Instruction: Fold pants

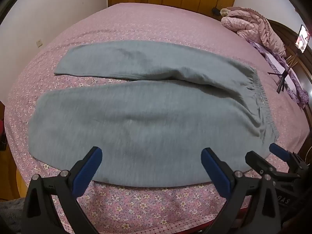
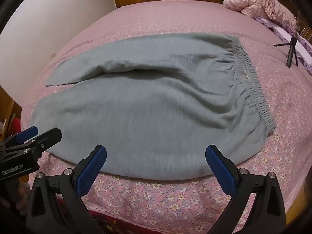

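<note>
The grey pants lie spread on the bed, leg cuffs to the left, elastic waistband to the right; the legs splay apart, so a careless lift may drag the soft cloth askew or bunch it. Left gripper and right gripper hover at the near edge, jaws wide and empty, seemingly not touching cloth.
</note>
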### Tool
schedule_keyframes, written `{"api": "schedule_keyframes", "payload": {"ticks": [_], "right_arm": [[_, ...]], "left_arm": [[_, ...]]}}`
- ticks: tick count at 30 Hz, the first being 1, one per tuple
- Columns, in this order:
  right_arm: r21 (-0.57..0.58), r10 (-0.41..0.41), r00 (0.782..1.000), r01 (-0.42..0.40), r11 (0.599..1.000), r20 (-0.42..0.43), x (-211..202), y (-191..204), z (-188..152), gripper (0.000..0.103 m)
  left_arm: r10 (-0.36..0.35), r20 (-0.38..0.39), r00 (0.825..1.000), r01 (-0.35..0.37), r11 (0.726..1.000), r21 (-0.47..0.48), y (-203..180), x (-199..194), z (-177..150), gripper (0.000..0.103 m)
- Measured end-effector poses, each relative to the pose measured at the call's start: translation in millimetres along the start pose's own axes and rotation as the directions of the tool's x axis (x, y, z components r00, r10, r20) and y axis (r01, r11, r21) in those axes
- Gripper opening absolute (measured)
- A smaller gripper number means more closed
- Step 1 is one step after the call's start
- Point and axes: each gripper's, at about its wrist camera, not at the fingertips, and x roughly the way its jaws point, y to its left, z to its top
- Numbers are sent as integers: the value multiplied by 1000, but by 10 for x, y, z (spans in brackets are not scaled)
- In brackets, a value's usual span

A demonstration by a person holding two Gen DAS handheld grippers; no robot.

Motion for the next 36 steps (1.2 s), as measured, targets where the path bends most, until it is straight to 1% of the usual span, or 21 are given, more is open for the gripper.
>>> {"api": "schedule_keyframes", "payload": {"ticks": [3, 7, 10, 15, 24, 27, 31, 36], "right_arm": [[-9, -12, 1000, 12, 1000, 6, -10, 24, 30, 103], [-18, -26, 1000, 26, 1000, 9, 9, 119, 10, 103], [2, -25, 1000, 25, 1000, 11, 18, 31, -65, 103], [25, -2, 1000, 3, 1000, -13, 20, -1, -40, 103], [33, 18, 1000, -17, 999, -10, 0, -8, -27, 103], [39, 5, 1000, -5, 999, -2, -26, -9, -24, 103], [14, -23, 999, 23, 1000, 26, -98, 37, -21, 103], [4, -33, 999, 33, 999, 37, -140, 55, -3, 103]], "left_arm": [[-9, -9, 1000, 9, 1000, 0, -1, -4, -2, 103], [-5, 6, 1000, 5, 1000, 6, 56, -65, -54, 103], [9, -4, 1000, -9, 1000, 2, 42, -36, -16, 103], [28, -18, 999, -28, 1000, -12, 43, -16, -17, 103], [78, 16, 997, -77, 997, -13, 52, -164, -52, 103], [86, 24, 996, -86, 996, -6, 29, -194, -62, 103], [90, 23, 996, -90, 996, 5, -6, -194, -55, 103], [86, 17, 996, -86, 996, 9, -34, -181, -71, 103]]}}
